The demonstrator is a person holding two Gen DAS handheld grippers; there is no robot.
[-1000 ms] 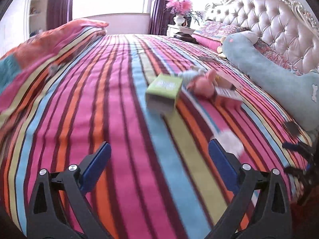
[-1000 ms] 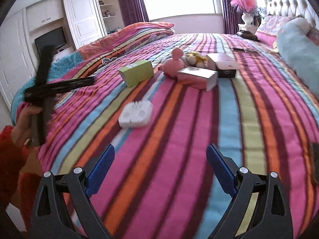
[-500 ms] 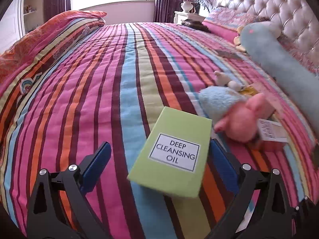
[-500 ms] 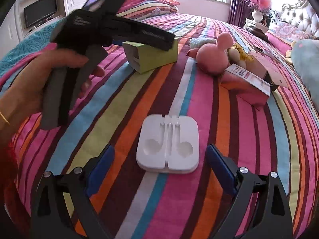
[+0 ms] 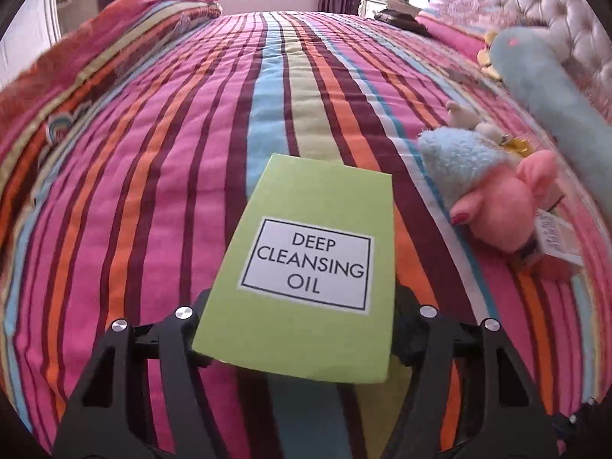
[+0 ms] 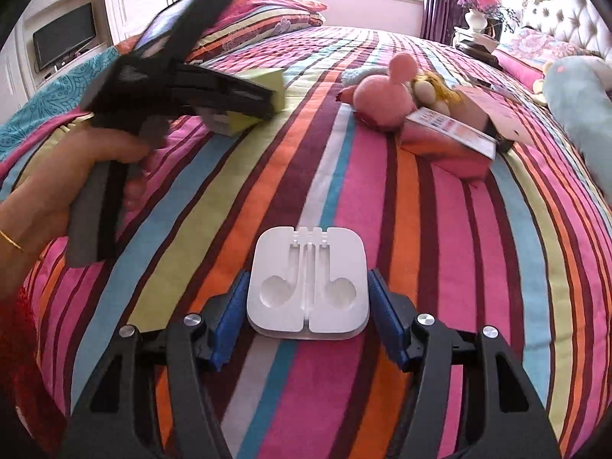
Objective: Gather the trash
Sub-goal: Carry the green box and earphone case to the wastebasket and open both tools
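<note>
— How far along is the tidying, would you say?

— Barely begun, I'd judge. Both tools are closing on their first pieces. The left tool (image 5: 298, 329) has the flat lime-green cardboard box labelled "Deep Cleansing Oil" (image 5: 306, 267) between its jaws, which are closing on its sides; the pads are hidden under the box, so I cannot tell whether they press on it yet.

— And the other hand?

— The right tool (image 6: 308, 323) straddles the white moulded plastic earphone tray (image 6: 309, 287). Its blue pads (image 6: 229, 321) sit just beside the tray's edges and are closing in. Touching or a sliver apart, I can't tell. The tray lies flat on the striped pink, orange and blue bedspread (image 6: 478, 267).

— Anything collected already?

— Nothing I can see bagged or binned; no bin is in view at all.

— What's left, then?

— Ahead and to the right of the right tool lies a pink carton with a printed label (image 6: 447, 141), and another pink box (image 6: 493, 114) is behind it. They're near a pink plush toy (image 6: 382, 95), which I'd guess isn't trash. So both grasps need finishing and lifting, then those cartons.
</note>
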